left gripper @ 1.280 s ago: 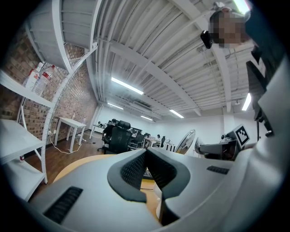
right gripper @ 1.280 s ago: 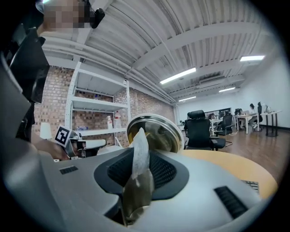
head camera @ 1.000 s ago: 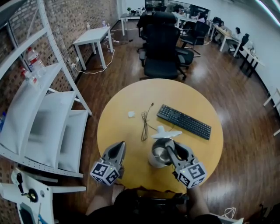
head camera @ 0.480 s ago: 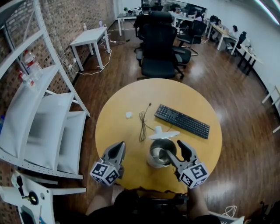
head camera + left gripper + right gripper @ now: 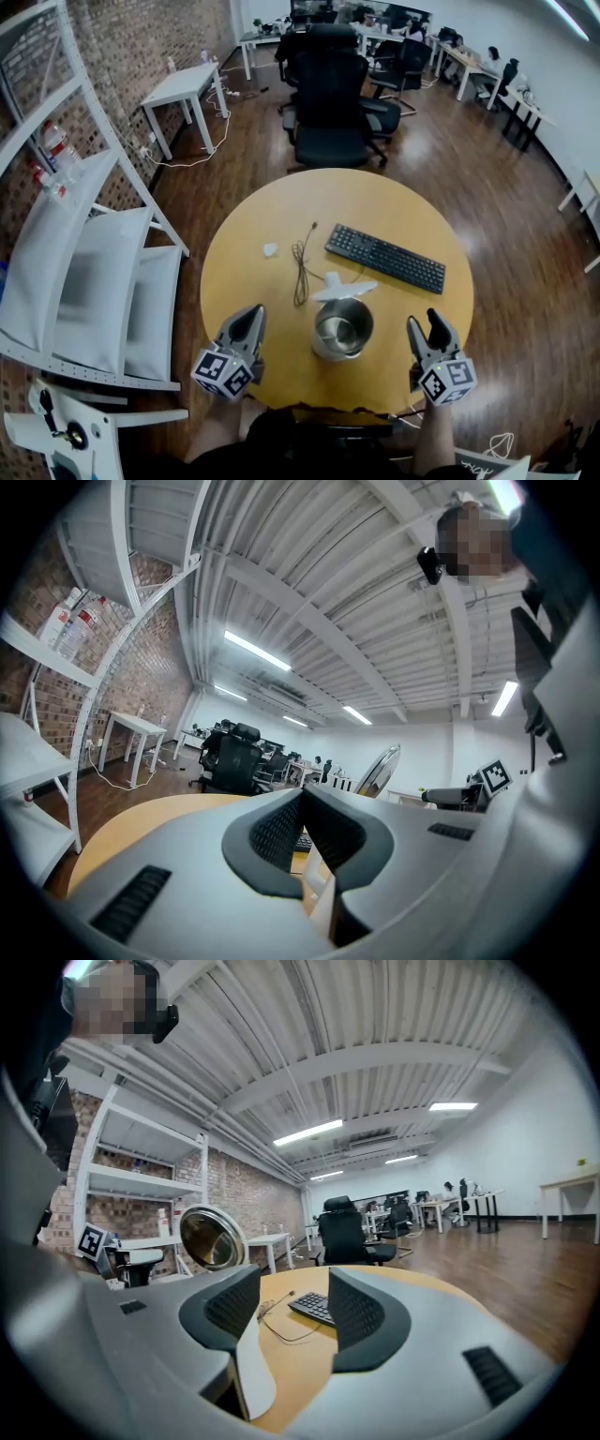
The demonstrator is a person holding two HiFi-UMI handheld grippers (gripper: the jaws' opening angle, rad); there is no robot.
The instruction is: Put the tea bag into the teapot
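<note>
Shiny metal teapot (image 5: 342,330) on smooth, matt wooden table (image 5: 394,211).

The round table (image 5: 253,234) is a warm yellow-tan, carrying a shiny silver teapot (image 5: 342,330), a white lid (image 5: 343,287), a black keyboard (image 5: 384,258), a thin dark cable (image 5: 300,262) and a small white scrap (image 5: 270,250). Both tools, the left gripper (image 5: 246,319) and the right gripper (image 5: 425,323), are pale grey with black ribbed pads (image 5: 361,1312), and each bears a cube (image 5: 223,372) patterned with black-and-white square markers. Around them the floor (image 5: 450,159) is dark reddish-brown wood, the office chair (image 5: 330,103) black, the shelf unit (image 5: 94,272) white, the wall (image 5: 141,47) red-brown brick with pale mortar lines.
</note>
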